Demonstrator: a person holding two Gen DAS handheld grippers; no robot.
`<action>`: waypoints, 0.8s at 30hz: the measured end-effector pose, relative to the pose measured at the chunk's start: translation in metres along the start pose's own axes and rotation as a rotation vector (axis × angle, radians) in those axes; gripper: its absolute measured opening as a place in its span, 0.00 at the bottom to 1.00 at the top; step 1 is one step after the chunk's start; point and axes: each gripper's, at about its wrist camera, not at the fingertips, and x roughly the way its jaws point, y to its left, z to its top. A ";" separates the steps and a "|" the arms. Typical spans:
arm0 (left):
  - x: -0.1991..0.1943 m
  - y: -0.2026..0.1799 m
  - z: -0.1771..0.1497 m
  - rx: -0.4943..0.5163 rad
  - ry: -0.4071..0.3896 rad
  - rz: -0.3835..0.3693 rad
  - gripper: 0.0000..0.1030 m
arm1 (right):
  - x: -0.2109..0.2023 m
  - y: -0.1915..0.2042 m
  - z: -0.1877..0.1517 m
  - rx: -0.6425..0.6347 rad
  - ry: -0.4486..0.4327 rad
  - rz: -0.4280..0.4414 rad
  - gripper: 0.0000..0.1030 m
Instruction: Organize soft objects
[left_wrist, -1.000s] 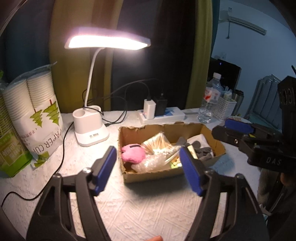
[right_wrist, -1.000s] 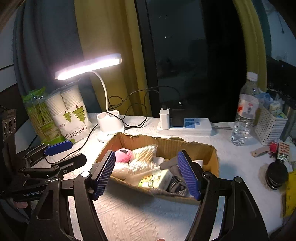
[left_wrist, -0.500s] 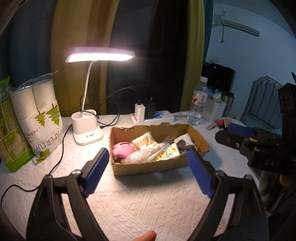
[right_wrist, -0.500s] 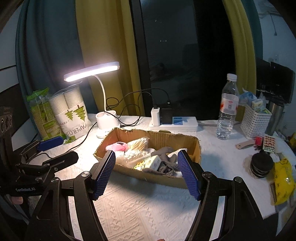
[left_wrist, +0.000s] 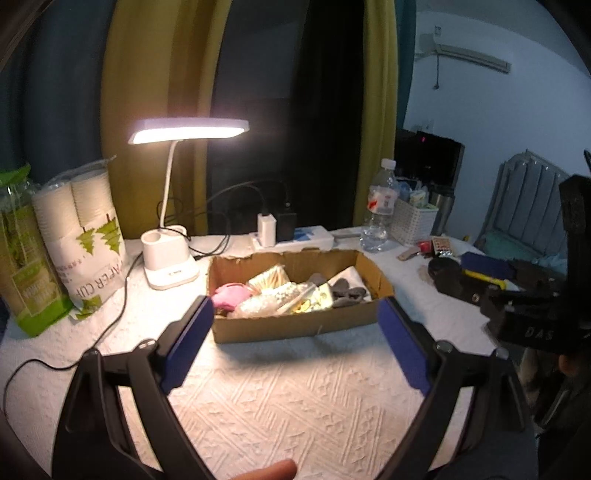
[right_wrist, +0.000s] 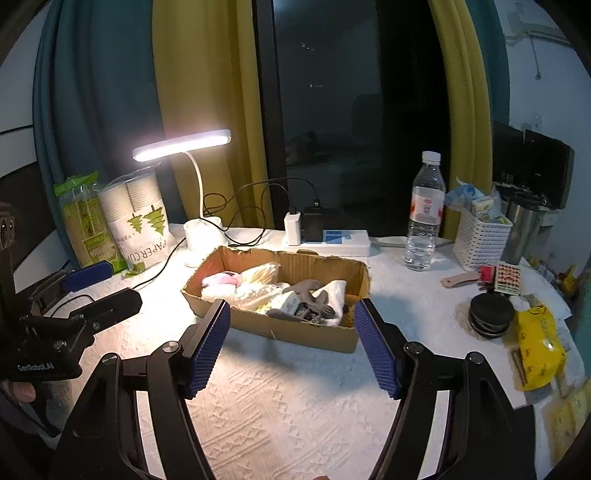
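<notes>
Grippers, left gripper (left_wrist: 295, 343) and right gripper (right_wrist: 291, 347), gape wide, empty.

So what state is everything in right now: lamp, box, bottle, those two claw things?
Desk lamp: switched on.
Cardboard box: open-topped, full of soft items.
Water bottle: upright, capped.
Power strip: two adapters plugged in.
Left gripper: open, empty.
Right gripper: open, empty.

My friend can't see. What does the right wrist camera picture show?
A shallow brown cardboard box full of soft things sits on a white textured tablecloth, lit by a white desk lamp. The right gripper is open and empty before it, and a clear plastic water bottle stands behind.
</notes>
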 end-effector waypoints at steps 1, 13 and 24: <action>0.000 -0.001 0.000 0.005 0.000 0.007 0.89 | -0.002 -0.001 0.000 0.001 -0.001 -0.001 0.71; -0.007 -0.008 0.006 0.033 -0.031 0.017 0.89 | -0.010 -0.008 0.000 0.014 -0.022 -0.005 0.71; -0.006 -0.008 0.009 0.030 -0.036 0.006 0.89 | -0.007 -0.013 0.001 0.017 -0.021 -0.011 0.71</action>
